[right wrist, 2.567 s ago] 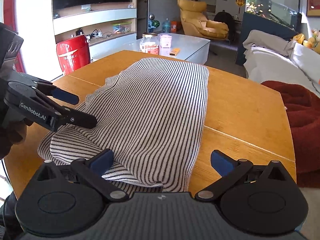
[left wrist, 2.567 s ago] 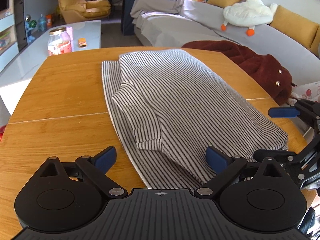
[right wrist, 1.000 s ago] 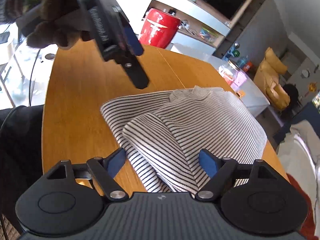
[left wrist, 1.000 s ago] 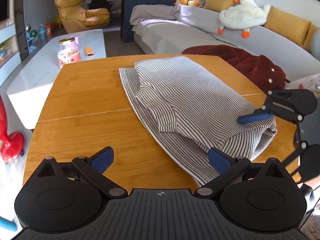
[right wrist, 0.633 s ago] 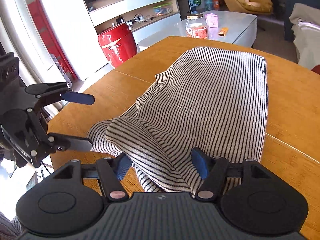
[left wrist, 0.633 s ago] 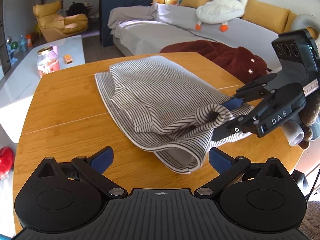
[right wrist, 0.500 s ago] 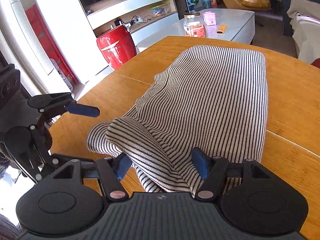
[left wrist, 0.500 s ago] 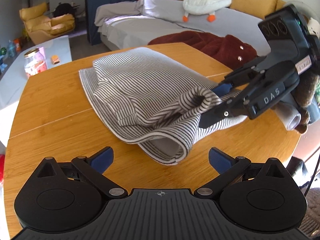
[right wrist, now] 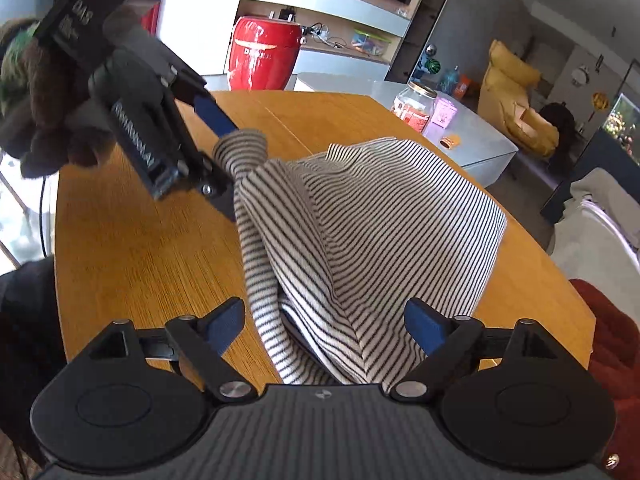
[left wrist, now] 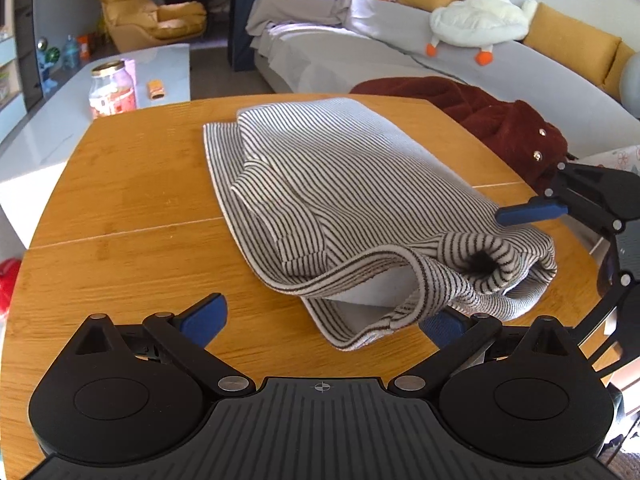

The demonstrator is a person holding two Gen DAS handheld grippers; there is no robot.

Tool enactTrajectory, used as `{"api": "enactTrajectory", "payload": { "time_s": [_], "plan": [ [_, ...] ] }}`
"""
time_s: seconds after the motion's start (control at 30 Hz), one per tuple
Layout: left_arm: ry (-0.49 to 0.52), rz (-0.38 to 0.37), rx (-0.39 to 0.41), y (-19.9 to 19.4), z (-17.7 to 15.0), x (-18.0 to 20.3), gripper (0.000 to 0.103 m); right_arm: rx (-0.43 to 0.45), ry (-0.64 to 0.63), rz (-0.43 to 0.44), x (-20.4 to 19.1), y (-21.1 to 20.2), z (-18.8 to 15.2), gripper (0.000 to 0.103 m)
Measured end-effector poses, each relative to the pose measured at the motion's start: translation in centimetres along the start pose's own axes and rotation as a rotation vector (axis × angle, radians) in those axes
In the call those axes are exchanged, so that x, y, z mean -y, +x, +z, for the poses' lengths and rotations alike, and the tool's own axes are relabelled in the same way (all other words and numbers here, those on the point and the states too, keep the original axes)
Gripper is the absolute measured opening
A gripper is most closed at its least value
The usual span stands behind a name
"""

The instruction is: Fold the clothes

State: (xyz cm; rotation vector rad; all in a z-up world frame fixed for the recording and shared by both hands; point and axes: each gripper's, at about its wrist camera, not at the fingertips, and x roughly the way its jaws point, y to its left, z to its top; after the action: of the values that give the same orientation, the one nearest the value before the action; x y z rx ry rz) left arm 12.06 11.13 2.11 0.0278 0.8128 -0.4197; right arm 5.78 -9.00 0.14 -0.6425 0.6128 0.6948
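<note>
Both the left claw [left wrist: 322, 318] and right claw [right wrist: 325, 322] gape wide around the striped garment's [left wrist: 340, 188] lifted hem.

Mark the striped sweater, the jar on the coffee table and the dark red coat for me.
striped sweater [left wrist: 360, 184], left wrist view, on its top folded layer.
jar [left wrist: 113, 94], left wrist view, on its labelled body.
dark red coat [left wrist: 500, 120], left wrist view, on the fuzzy fabric above its buttons.
</note>
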Motion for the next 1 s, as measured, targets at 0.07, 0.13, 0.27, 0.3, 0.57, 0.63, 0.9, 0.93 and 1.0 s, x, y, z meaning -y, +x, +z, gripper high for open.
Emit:
{"api": "enactTrajectory", "payload": {
  "time_s": [0.07,0.13,0.27,0.3,0.57,0.63,0.9,0.93,1.0],
  "plan": [
    [-0.015,-0.004,-0.003,0.1,-0.1,-0.1,0.103,0.007,-0.031,-0.044,-0.4,0.6,-0.3,0.088],
    [-0.028,-0.006,-0.004,0.2,-0.1,-0.3,0.103,0.045,-0.083,-0.102,-0.9,0.9,-0.5,0.087],
    [-0.037,-0.048,0.009,-0.6,-0.1,-0.5,0.103,0.043,-0.185,-0.139,-1.9,1.7,0.4,0.04],
    [-0.031,-0.074,0.029,-1.3,0.0,-0.7,0.103,0.03,-0.193,-0.134,-1.9,1.8,0.8,0.039],
    [0.057,-0.046,0.169,-2.3,4.5,-2.2,0.103,-0.053,-0.183,0.045,-1.5,-0.8,2.4,0.029],
    [0.113,-0.035,0.146,0.1,5.7,-1.7,0.103,-0.07,-0.202,0.103,-1.9,-2.5,3.0,0.028],
    [0.22,-0.14,0.001,6.2,5.6,-1.7,0.098,-0.072,-0.263,0.173,1.1,-11.4,8.9,0.026],
    [0.227,-0.164,-0.014,6.4,5.2,-1.8,0.097,-0.067,-0.255,0.167,2.2,-11.7,9.9,0.026],
    [0.234,-0.184,-0.009,6.3,4.9,-2.1,0.095,-0.062,-0.234,0.187,4.6,-10.4,11.3,0.026]
  ]
}}
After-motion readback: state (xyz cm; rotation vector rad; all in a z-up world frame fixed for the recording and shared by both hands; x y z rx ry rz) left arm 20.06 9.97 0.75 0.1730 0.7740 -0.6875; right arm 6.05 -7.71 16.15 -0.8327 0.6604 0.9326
